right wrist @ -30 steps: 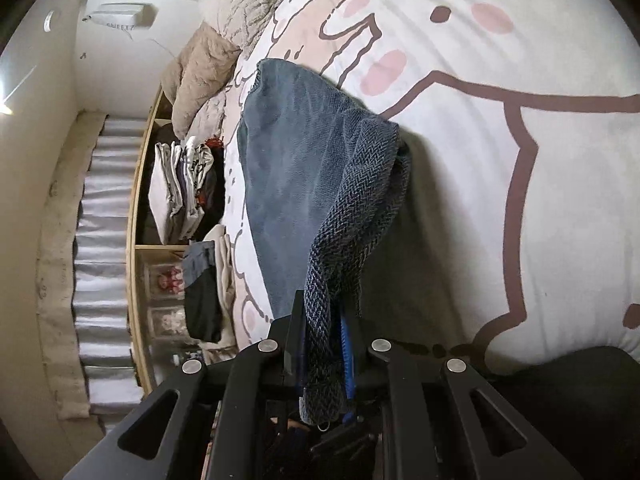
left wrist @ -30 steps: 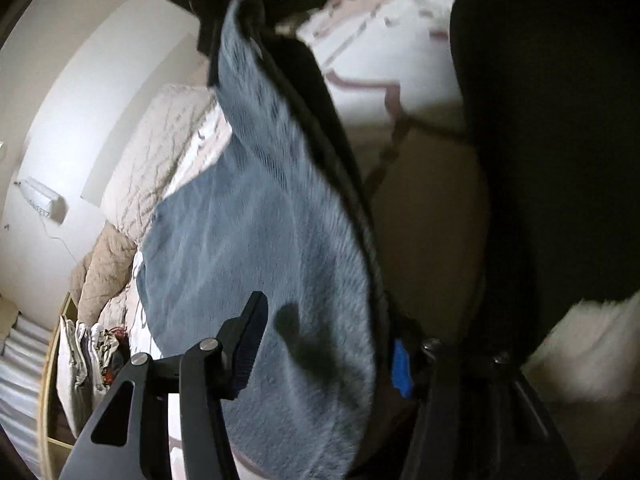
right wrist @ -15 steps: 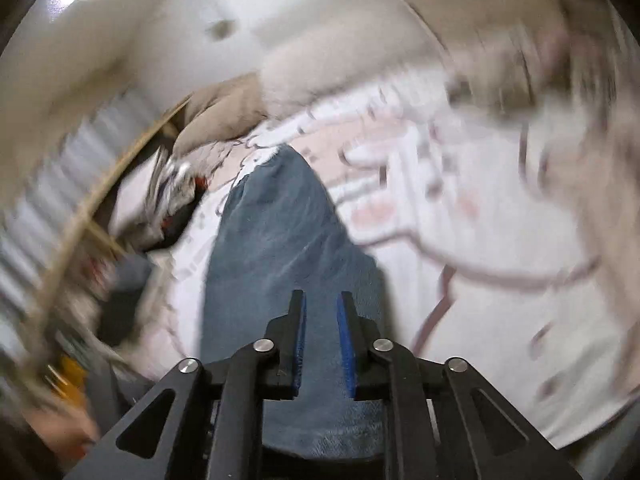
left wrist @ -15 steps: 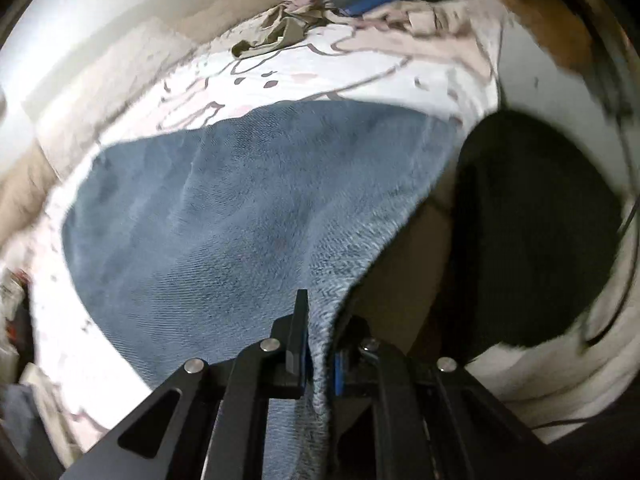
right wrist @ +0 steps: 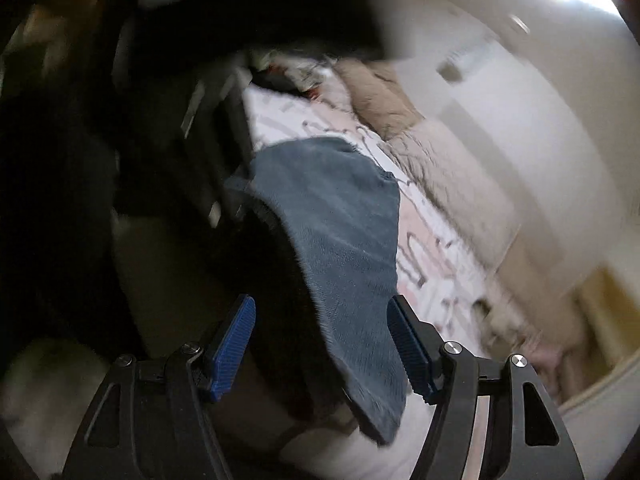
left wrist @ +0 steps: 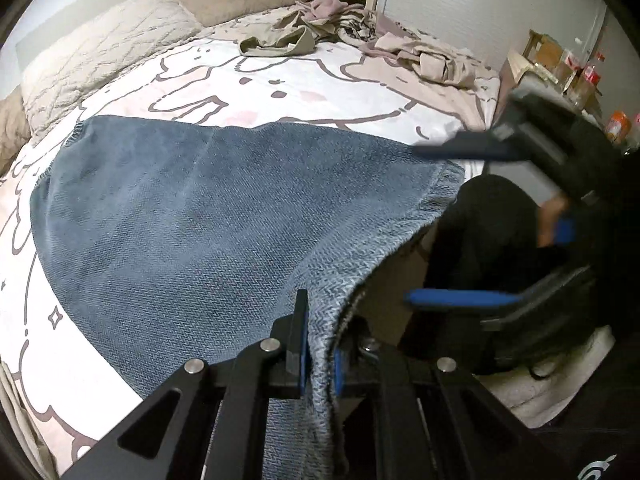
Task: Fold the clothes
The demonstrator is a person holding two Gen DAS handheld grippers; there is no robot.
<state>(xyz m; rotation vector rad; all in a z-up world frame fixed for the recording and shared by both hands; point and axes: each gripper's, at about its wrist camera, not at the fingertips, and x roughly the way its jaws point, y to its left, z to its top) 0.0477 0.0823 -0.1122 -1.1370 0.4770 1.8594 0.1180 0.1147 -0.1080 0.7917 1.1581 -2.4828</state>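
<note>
Right now the left gripper (left wrist: 318,344) pinches the near edge of the blue knit garment (left wrist: 192,220) between its fingers, while the right gripper (right wrist: 324,348) hangs spread wide, gripping nothing. Beyond them the garment lies across the patterned bedsheet (left wrist: 256,92), near a heap of clothes (left wrist: 344,36)

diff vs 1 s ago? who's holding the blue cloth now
The right gripper let go: its jaws, shut on the blue cloth a second ago, now stand wide open, with the cloth's edge hanging between them. The left gripper, open then, has clamped a near edge. The cloth went from hanging bunched to lying spread over the bedsheet. The clothes pile shows now.
</note>
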